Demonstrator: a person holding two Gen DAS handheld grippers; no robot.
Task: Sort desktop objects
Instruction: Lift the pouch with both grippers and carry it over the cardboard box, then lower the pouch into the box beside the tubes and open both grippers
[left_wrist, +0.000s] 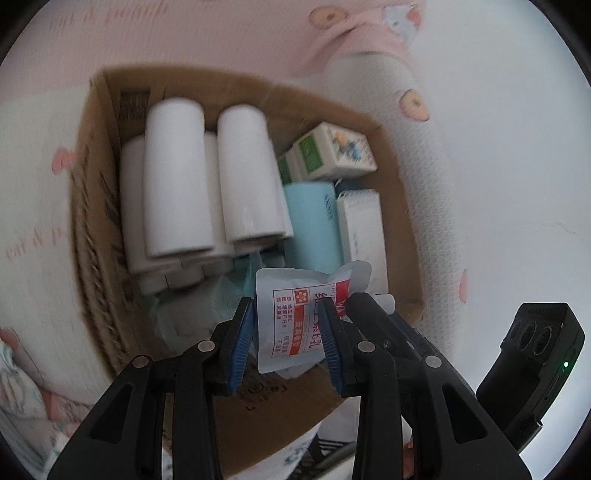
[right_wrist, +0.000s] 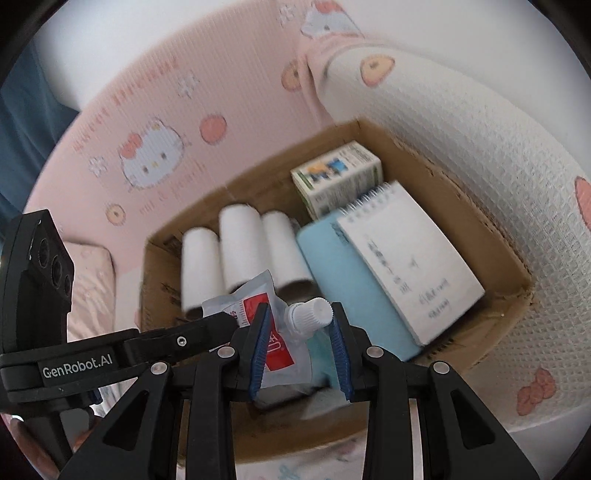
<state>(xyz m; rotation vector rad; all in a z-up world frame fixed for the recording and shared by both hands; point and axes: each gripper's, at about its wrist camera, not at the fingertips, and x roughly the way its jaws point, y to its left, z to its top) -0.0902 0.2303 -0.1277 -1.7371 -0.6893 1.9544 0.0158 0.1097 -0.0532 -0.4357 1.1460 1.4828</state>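
A white pouch (left_wrist: 295, 314) with a red label and a white screw spout hangs over the near end of an open cardboard box (left_wrist: 88, 229). My left gripper (left_wrist: 288, 332) is shut on the pouch's body, with a blue pad on each side. In the right wrist view, the right gripper (right_wrist: 299, 332) is shut on the same pouch (right_wrist: 255, 306) at its spout cap (right_wrist: 312, 314). The left gripper's finger (right_wrist: 207, 326) reaches in from the left and grips the pouch's other end. Both grippers point down into the box (right_wrist: 491, 325).
In the box lie several white paper rolls (left_wrist: 177, 177), a light blue book (left_wrist: 314, 221), a spiral notepad (right_wrist: 406, 258) and a small green-and-white carton (left_wrist: 332, 151). Pink cartoon-print walls (right_wrist: 155, 155) and a white padded mat (right_wrist: 498, 166) surround it.
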